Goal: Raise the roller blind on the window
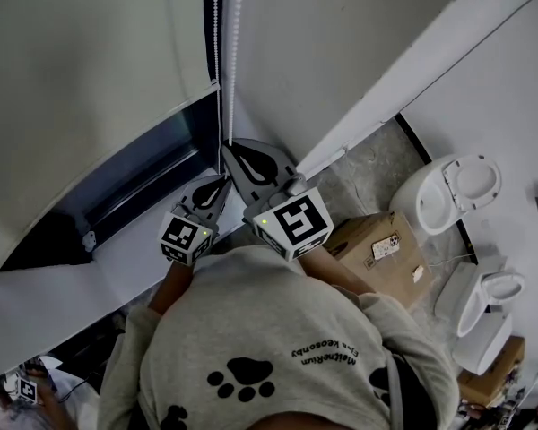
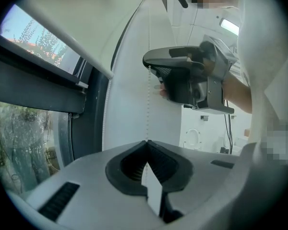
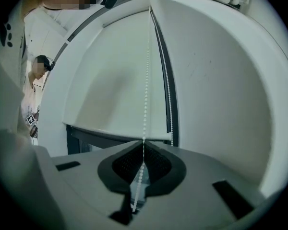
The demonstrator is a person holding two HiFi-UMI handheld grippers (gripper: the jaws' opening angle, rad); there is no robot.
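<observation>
Looking down the head view, I have the window (image 1: 117, 195) recess at nine o'clock, its dark frame edge running on a diagonal, and the white wall (image 1: 341, 52) closing in at one o'clock. That leaves only a narrow corner to work in. The floor side is crowded: a cardboard box (image 1: 368, 240) sits at four o'clock just beside the person's elbow, with a toilet (image 1: 448, 191) beyond it at three o'clock. The roller blind (image 3: 110, 80) hangs partway over the glass, its bottom rail (image 3: 120, 132) crossing just above my right claw, with dark pane showing under it. Now the bead chain (image 3: 146, 80): it drops straight from twelve o'clock into the right gripper (image 3: 143, 142), whose jaws are pinched together on it, with beads trailing out through the cavity at six o'clock. A second strand (image 3: 169, 104) hangs free at one o'clock, close against the window frame. The left gripper (image 2: 146, 143) sits directly below the right one, its jaws also clamped tight on that same strand, which runs taut from its tips up to the right claw at twelve o'clock.
</observation>
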